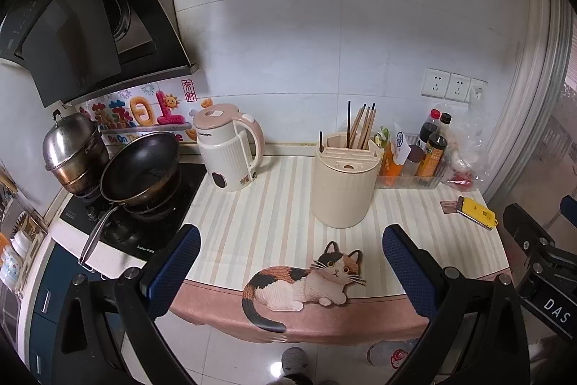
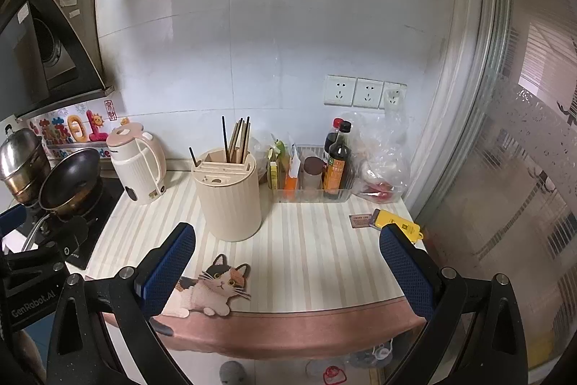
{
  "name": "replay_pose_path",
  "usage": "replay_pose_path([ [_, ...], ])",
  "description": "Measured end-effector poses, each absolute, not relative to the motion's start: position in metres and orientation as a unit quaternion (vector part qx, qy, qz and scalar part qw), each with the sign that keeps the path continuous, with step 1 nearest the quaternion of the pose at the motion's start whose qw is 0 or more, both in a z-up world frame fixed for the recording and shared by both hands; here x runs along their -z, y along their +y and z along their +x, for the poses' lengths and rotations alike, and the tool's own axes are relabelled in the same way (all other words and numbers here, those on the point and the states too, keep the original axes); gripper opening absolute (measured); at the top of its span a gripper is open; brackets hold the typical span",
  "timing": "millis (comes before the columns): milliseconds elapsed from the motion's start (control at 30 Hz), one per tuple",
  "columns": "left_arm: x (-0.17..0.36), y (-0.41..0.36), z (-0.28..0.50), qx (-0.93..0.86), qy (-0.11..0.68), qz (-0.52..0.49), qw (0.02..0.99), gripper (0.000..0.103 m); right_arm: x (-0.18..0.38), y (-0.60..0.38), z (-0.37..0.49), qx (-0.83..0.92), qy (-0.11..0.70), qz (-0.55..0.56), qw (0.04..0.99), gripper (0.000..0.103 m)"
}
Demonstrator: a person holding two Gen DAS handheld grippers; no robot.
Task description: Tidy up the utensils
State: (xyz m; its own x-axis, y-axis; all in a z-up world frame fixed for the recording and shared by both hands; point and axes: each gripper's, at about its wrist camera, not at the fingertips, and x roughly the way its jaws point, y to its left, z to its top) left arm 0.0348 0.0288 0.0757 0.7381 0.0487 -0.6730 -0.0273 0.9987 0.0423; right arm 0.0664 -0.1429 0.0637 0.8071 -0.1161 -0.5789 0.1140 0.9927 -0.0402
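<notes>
My left gripper (image 1: 290, 262) hangs in the lower part of its frame with its blue-padded fingers (image 1: 173, 271) spread wide and nothing between them. My right gripper (image 2: 286, 264) sits low in its own frame the same way, its fingers (image 2: 405, 271) wide apart and empty; in the left wrist view it also shows at the lower right edge.

The cream utensil holder (image 1: 344, 184) stands upright on the striped tabletop (image 1: 267, 215), a little right of centre in the left wrist view and just left of centre in the right wrist view (image 2: 229, 195). A bunch of chopsticks (image 1: 362, 125) rises from its rear slot, and one short dark stick (image 1: 320, 139) pokes up at its left rim.

Left of the holder stands a pink and cream kettle (image 1: 229, 150), apart from it. Farther left, a dark frying pan (image 1: 140, 165) and a lidded steel pot (image 1: 72, 147) sit on the black stove. Just right of the holder, a clear tray (image 1: 409, 181) holds sauce bottles (image 1: 432, 150). A yellow object (image 1: 478, 211) lies near the tabletop's right edge, beside a small card. A cat picture (image 1: 306, 282) decorates the front of the mat.
</notes>
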Motion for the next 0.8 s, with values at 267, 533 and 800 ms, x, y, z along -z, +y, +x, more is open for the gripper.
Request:
replay_pose_path([
  [267, -0.075, 0.0288, 0.036, -0.022, 0.361, 0.014, 0.932, 0.103, -0.0617, -0.144, 0.0685, 0.06, 0.306, -0.001, 0.95, 0.103],
  [533, -0.0727, 0.0291, 0.037, -0.021, 0.363, 0.015, 0.931, 0.103, -0.0613, -0.1438, 0.0697, 0.061, 0.307, -0.002, 0.95, 0.103],
  [800, -0.068, 0.0288, 0.0379, -0.022, 0.366, 0.012, 0.93, 0.103, -0.0548, -0.1441, 0.0734, 0.06, 0.313, -0.006, 0.948, 0.103],
])
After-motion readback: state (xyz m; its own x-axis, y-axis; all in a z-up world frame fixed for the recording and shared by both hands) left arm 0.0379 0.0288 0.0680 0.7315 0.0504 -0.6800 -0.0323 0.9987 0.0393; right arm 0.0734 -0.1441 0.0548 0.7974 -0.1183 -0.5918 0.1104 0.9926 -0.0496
